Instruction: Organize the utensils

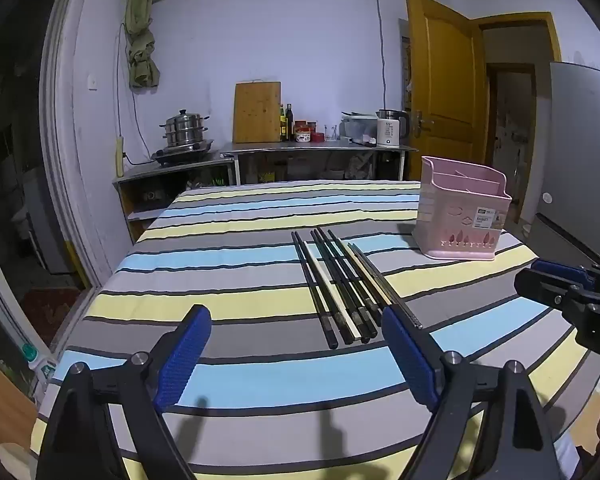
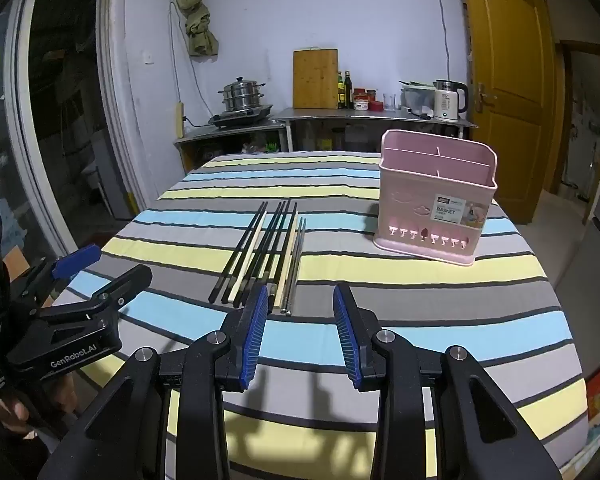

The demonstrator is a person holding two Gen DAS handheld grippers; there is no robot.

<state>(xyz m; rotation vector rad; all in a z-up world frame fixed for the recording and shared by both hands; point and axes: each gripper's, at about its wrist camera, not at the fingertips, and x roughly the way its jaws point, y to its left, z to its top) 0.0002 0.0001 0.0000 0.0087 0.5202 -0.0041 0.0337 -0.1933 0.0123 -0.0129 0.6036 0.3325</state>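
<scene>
Pink basket (image 2: 436, 200) dividers plain from right only; both claws (image 1: 296, 344) (image 2: 300, 320) agape, empty.

Both wrist views low over table (image 1: 260, 264)

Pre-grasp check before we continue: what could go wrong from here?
1. The chopsticks lie packed side by side; the open right gripper may grab several or scatter them.
2. They lie flat on the striped cloth, which could bunch under the fingers.
3. The pink basket looks light; a misaimed drop could tip it.
</scene>
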